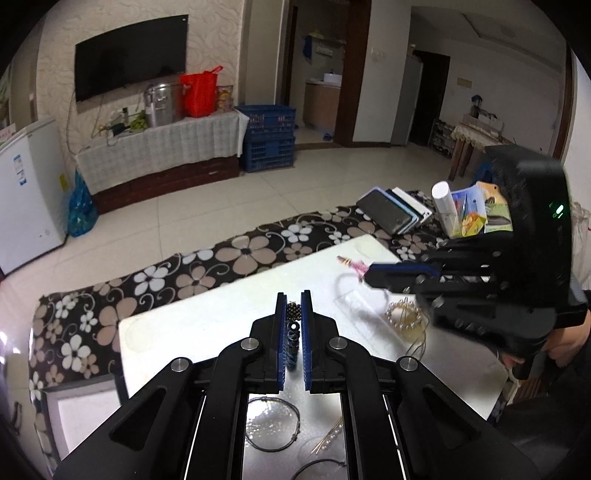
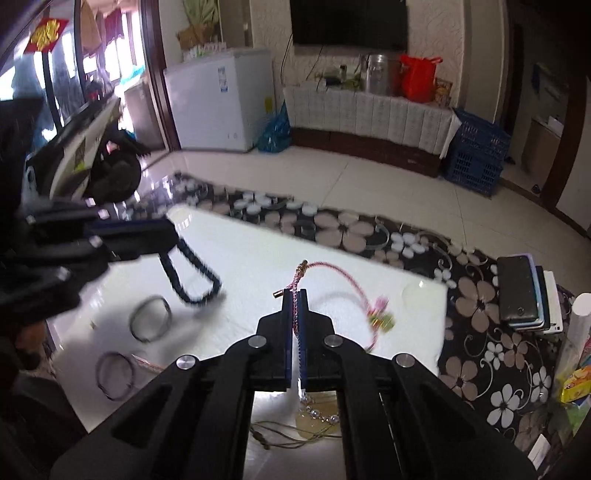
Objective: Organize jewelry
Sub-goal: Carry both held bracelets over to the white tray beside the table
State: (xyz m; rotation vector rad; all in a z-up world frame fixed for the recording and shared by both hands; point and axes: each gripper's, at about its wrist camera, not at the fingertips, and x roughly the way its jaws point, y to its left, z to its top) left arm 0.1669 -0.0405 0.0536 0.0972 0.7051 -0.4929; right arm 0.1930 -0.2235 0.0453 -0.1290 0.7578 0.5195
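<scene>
pink braided cord bracelet [image 2: 334, 273] with small charm, pinched in closed right gripper [image 2: 294, 295], lifted over white tabletop [image 2: 258, 258]. dark beaded bracelet [image 2: 195, 273] clamped in closed left gripper [image 1: 294, 301], dangling above same top. clear pearl-bead bracelet [image 1: 404, 317] lying nearby.

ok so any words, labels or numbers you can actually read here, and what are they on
None can be read.
White freezer: blue label on its front, print too small.
Red paper with a gold sign on the window: too blurred.
Colourful packets in the clear holder: print too small.
Wall plaque: blank at this size.
</scene>
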